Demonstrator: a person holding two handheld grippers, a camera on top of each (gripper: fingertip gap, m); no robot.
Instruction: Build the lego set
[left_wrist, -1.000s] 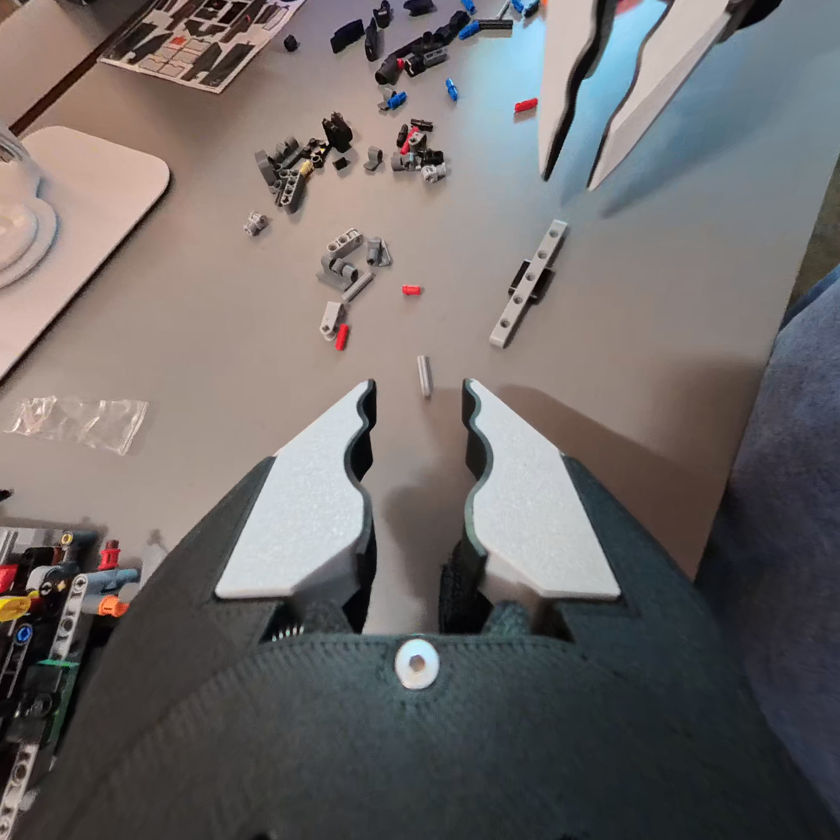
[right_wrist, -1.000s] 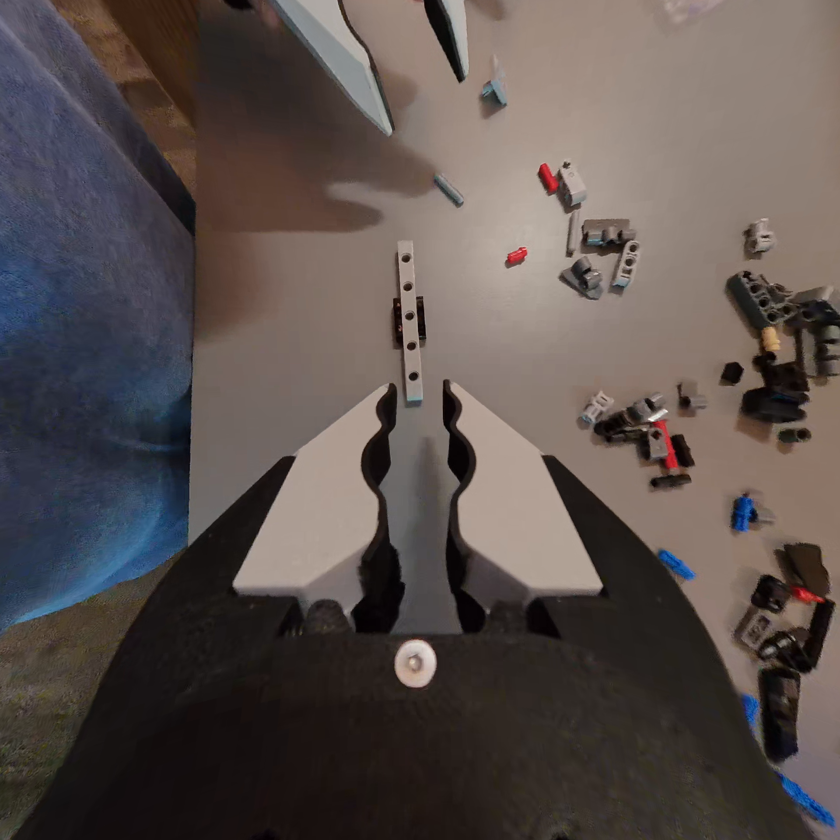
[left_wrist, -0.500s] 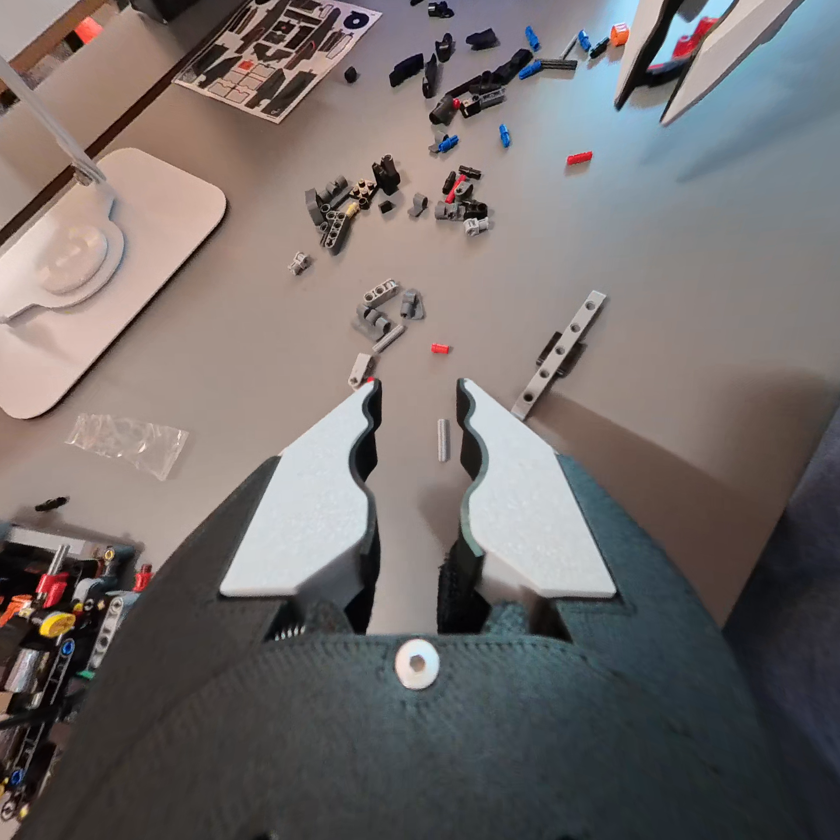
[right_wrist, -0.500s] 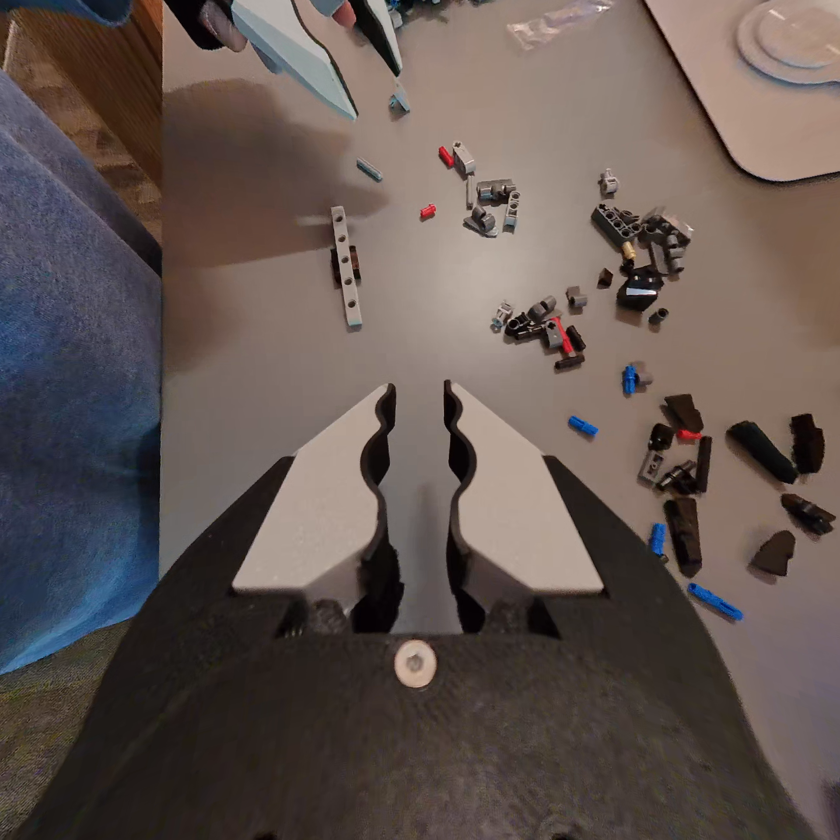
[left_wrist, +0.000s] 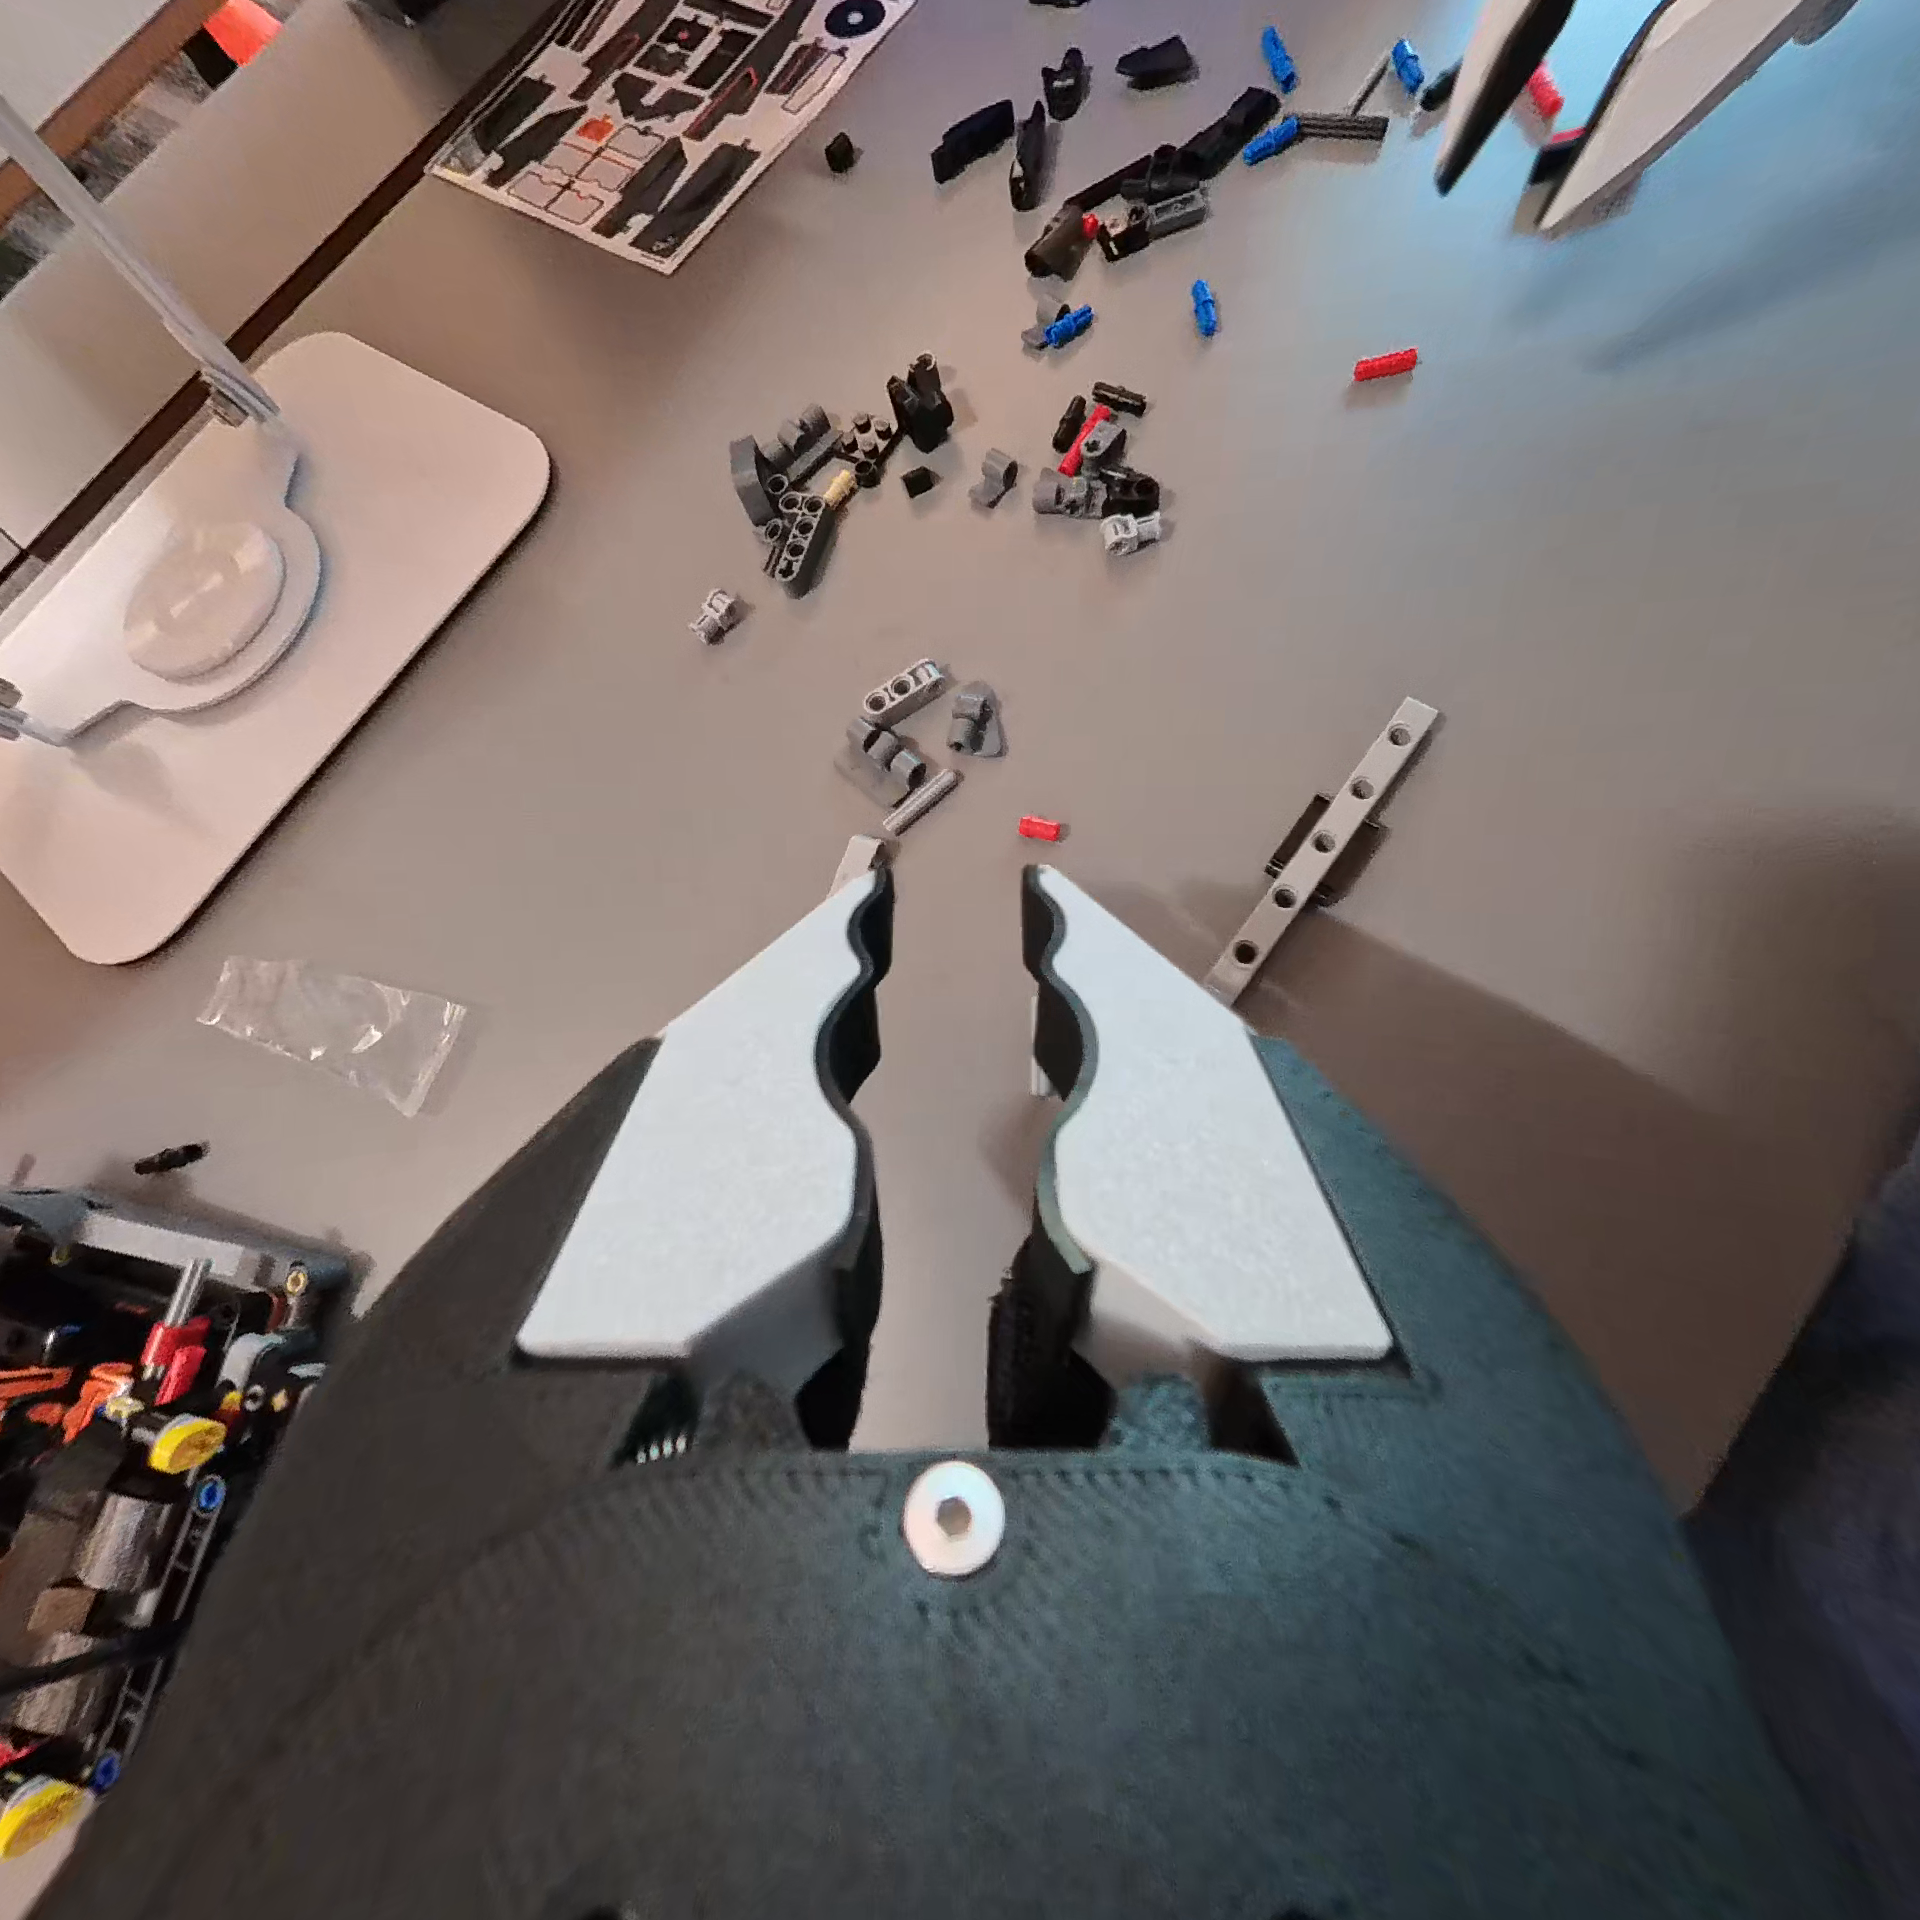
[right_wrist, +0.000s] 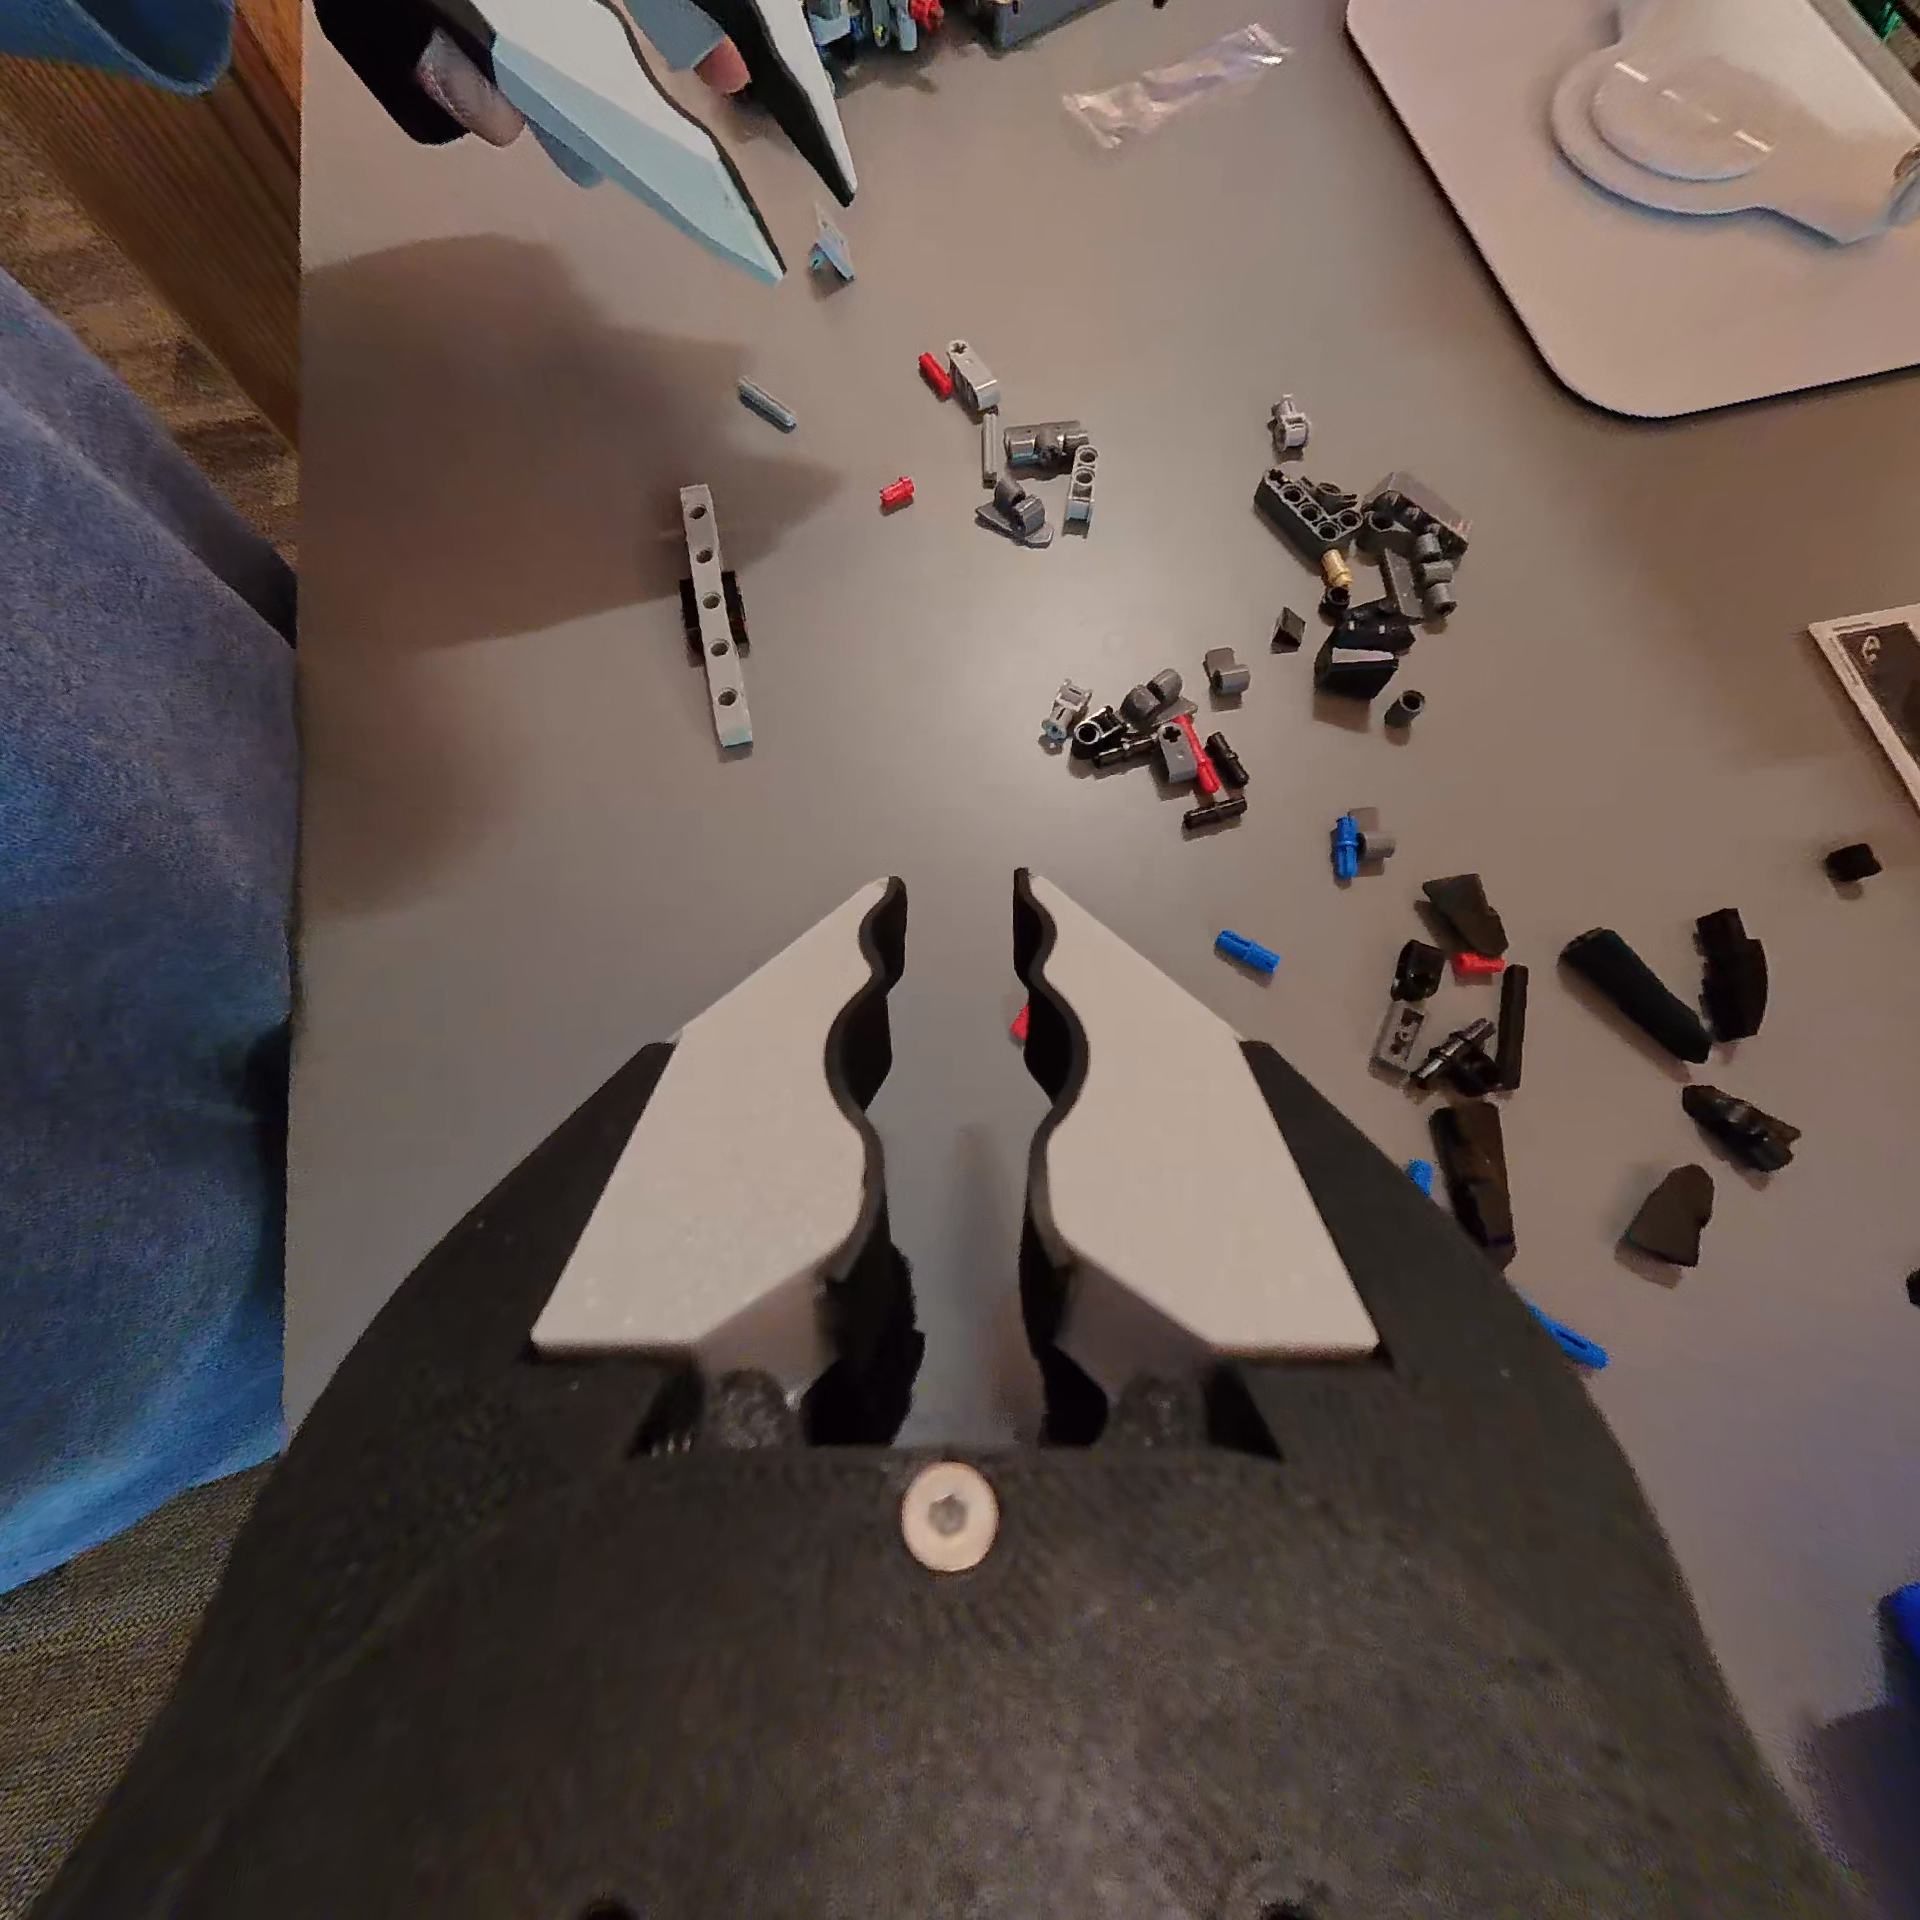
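Left gripper (left_wrist: 956, 883): jaws parted and empty, held low over the grey tabletop (left_wrist: 1455, 582); the short grey axle rod (right_wrist: 767, 403) is judged the intended pick.
Right gripper (right_wrist: 958, 883): jaws released, nothing held, kept above the loose parts.
Long light-grey holed beam (right_wrist: 715, 613): laid flat across a black piece, apart from the scattered pieces.
Part-built model (left_wrist: 114, 1413): parked at the left edge, out of the way.

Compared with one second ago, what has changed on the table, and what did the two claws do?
Both claws pulled back and up. The right claw left the long grey beam. The left claw moved toward the small grey axle, which now shows only as a sliver beside its right finger, whereas before it lay ahead of the tips. Both claws stayed open and empty. The beam and the loose pieces stayed in place.
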